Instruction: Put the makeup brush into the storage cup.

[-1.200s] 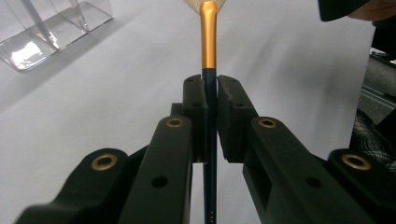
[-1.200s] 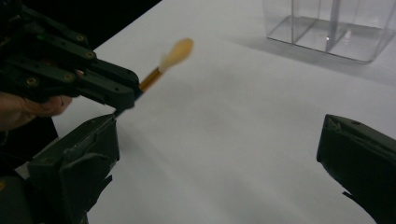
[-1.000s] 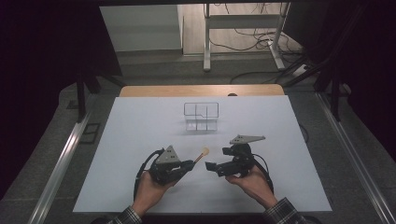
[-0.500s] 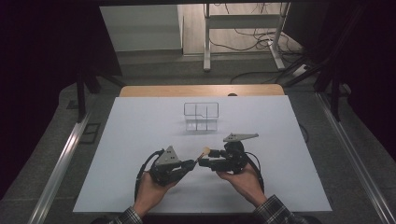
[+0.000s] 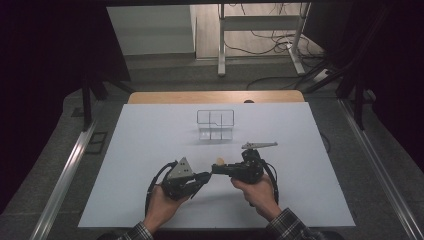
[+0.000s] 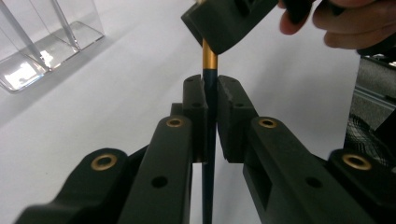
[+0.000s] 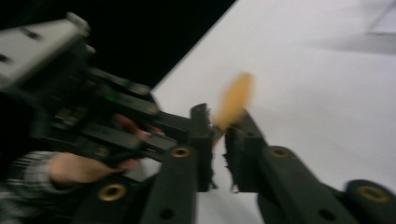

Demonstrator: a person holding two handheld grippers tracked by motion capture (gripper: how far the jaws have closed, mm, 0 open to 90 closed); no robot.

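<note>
A thin dark brush [image 6: 208, 140] with a gold band is pinched tight between the closed jaws of the left gripper [image 5: 202, 177], low over the white table [image 5: 150, 150]. The jaws of the right gripper [image 5: 216, 169] have just been closing, and they are now shut on the brush's light tip end [image 7: 233, 100], so the brush is held by both grippers at once. A clear box [image 5: 216, 125] with small rooms is set farther back on the table, well apart from the grippers.

The left gripper [image 6: 211, 100] clamps a thin dark brush handle with a gold metal band [image 6: 209, 93]; the right gripper [image 6: 224, 23] covers its top, a clear plastic compartment box [image 6: 42, 42] beyond
</note>
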